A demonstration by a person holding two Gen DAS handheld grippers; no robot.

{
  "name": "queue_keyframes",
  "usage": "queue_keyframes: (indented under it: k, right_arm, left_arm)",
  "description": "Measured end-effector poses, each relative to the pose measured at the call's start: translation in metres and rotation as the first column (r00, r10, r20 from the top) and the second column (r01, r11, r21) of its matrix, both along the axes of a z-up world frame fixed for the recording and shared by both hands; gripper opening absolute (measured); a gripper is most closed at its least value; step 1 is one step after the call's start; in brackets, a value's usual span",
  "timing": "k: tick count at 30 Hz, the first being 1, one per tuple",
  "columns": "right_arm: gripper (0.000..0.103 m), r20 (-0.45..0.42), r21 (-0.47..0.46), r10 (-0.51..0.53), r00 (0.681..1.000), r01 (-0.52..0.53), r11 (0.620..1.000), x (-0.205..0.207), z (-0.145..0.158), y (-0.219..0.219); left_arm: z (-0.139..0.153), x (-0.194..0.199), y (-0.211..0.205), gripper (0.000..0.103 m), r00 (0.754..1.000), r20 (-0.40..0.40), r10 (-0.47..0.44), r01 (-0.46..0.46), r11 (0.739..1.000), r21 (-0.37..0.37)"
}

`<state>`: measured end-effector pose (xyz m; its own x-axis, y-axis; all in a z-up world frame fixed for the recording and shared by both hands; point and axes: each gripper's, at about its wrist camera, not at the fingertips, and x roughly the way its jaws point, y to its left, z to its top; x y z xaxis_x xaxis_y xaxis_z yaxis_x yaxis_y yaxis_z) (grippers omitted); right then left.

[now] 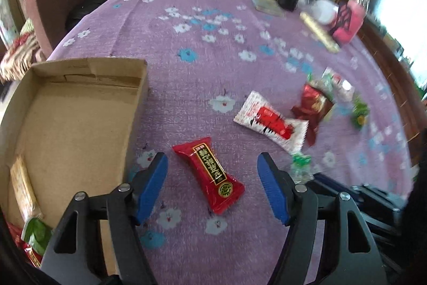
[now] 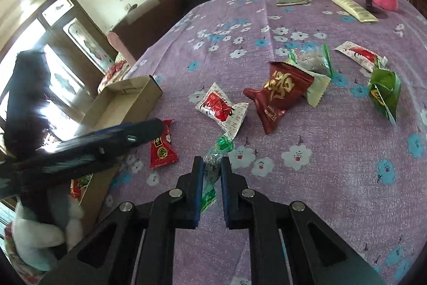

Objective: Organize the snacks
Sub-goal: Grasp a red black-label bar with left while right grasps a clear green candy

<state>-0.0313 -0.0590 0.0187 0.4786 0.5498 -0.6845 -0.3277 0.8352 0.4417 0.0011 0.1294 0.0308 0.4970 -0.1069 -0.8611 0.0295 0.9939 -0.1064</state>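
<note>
Right gripper (image 2: 212, 172) low, clamped around green-ended candy (image 2: 213, 164).

The right gripper (image 2: 212, 172) was closed on a green candy (image 2: 213, 164) above the purple cloth (image 2: 320, 191). The left gripper (image 2: 128, 136) hung over a red packet (image 2: 161, 148) beside the box (image 2: 125, 100).

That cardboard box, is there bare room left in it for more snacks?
Yes. The cardboard box floor is mostly bare from its far wall toward the middle. Only its near left corner is crowded, where a tan packet and a green packet lie.
</note>
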Motion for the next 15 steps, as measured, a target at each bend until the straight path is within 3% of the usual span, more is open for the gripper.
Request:
queue_keyframes:
  k: [2,3,5,9,15]
  right_arm:
    - [0.01,-0.002,0.013,0.004,1.0,-0.004,1.0,0.0,0.0,0.002]
    - [0.01,-0.002,0.017,0.007,1.0,-0.007,1.0,-0.001,0.0,0.002]
    - [0.01,0.0,0.02,0.008,1.0,-0.008,1.0,-0.002,0.001,0.003]
    - [0.01,0.002,0.034,0.007,1.0,-0.007,0.999,-0.002,0.002,0.001]
    - [0.01,0.025,0.066,0.009,1.0,-0.011,0.998,-0.008,0.014,0.0]
  left_arm:
    - [-0.008,0.001,-0.008,0.03,0.999,-0.022,-0.04,0.04,0.999,0.035]
    - [-0.009,0.002,-0.011,0.022,0.998,-0.027,-0.059,0.061,0.997,0.045]
    - [-0.009,-0.002,-0.015,0.021,0.996,-0.017,-0.087,0.088,0.994,0.065]
    - [-0.002,-0.013,-0.01,0.021,0.996,0.006,-0.093,0.092,0.995,0.026]
    - [0.031,-0.036,0.012,0.021,0.996,0.054,-0.076,0.082,0.988,-0.131]
